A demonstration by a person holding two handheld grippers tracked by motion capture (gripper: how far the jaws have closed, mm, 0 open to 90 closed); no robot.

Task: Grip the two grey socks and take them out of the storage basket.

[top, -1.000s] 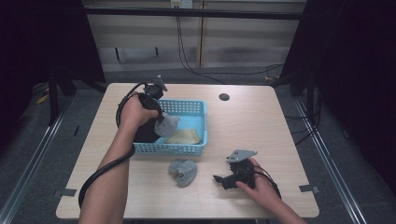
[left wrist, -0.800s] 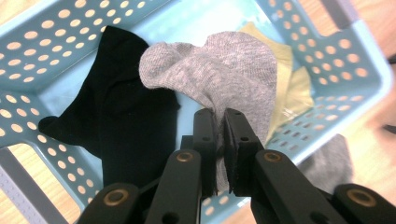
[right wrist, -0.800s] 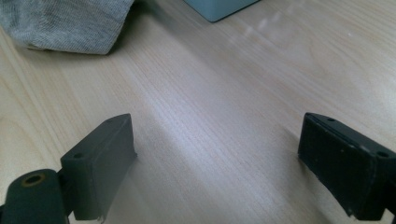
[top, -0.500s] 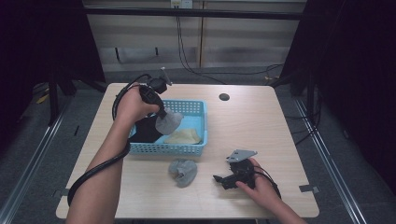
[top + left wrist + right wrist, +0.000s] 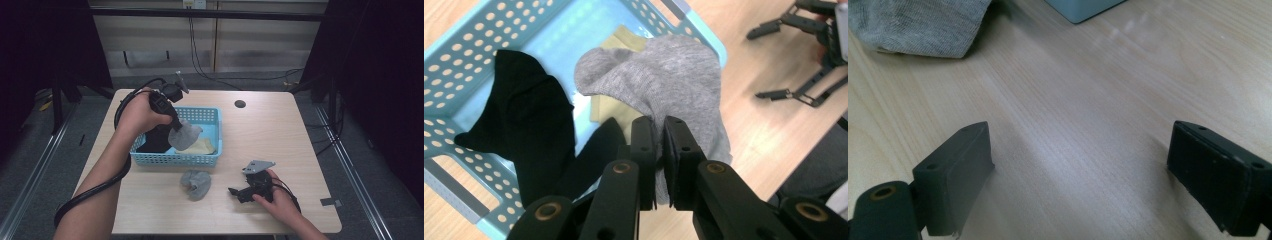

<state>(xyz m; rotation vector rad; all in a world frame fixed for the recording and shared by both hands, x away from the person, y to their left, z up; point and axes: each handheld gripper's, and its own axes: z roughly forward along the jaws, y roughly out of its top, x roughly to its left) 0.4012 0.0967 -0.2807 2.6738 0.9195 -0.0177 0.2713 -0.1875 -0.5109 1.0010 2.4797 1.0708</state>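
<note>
Left gripper (image 5: 176,131) pinched tight on a grey sock (image 5: 674,85), jaws pressed together on the fabric at its near edge in the left gripper view. Sock hangs off the jaws over the blue basket (image 5: 210,159), drooping above the basket's middle, clear of the black sock (image 5: 524,120) in the basket's left part and the beige cloth (image 5: 205,146) on the basket floor. Basket sits left of centre on the surface (image 5: 280,135), toward the far edge. Second grey sock (image 5: 196,184) lies bunched on the surface just in front of the basket's near wall, toward the near edge. Right gripper (image 5: 242,191) rests on the surface near the near-right part, jaws wide apart, nothing between them; in the right gripper view the bunched sock edge sits off ahead, up-left of the jaws. Key relation: held sock is above the basket, and the loose grey sock lies straight toward the near edge from it, past the basket's near wall. Judgement: next move likely carries the held sock over that wall to drop beside its mate. Left hand does the carrying; right gripper is nearer the lying sock but idle. Held sock's long axis hangs roughly downward, so it should clear the rim if lifted enough.
</note>
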